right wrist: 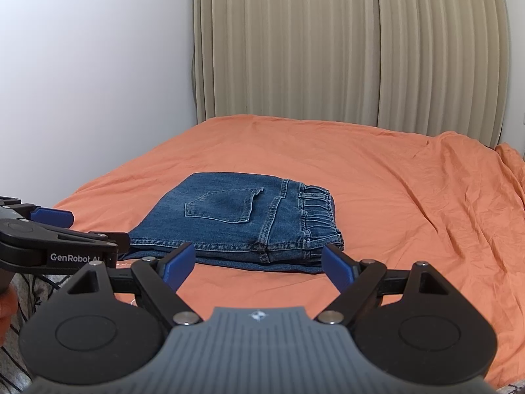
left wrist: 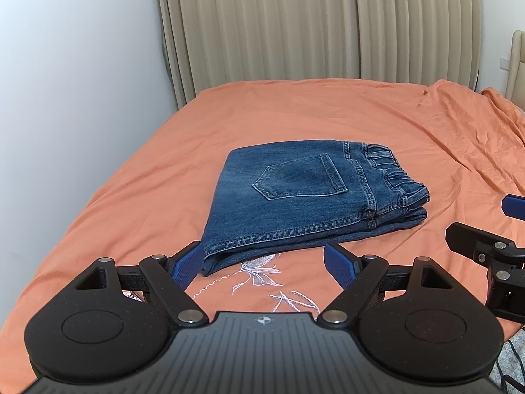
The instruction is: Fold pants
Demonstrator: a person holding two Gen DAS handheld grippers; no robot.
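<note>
Blue denim pants [left wrist: 305, 197] lie folded into a compact stack on the orange bed sheet [left wrist: 131, 177], back pocket up and elastic waistband to the right. They also show in the right wrist view [right wrist: 242, 223]. My left gripper [left wrist: 264, 264] is open and empty, just short of the stack's near edge. My right gripper [right wrist: 259, 266] is open and empty, also just in front of the stack. The right gripper shows at the right edge of the left wrist view [left wrist: 489, 229], and the left gripper at the left edge of the right wrist view [right wrist: 65, 229].
The bed sheet [right wrist: 410, 203] is wrinkled toward the right, with a white flower embroidery [left wrist: 262, 272] near the front. Beige pleated curtains [left wrist: 295, 26] and a white wall [left wrist: 65, 82] stand behind the bed. A headboard [left wrist: 516, 65] is at far right.
</note>
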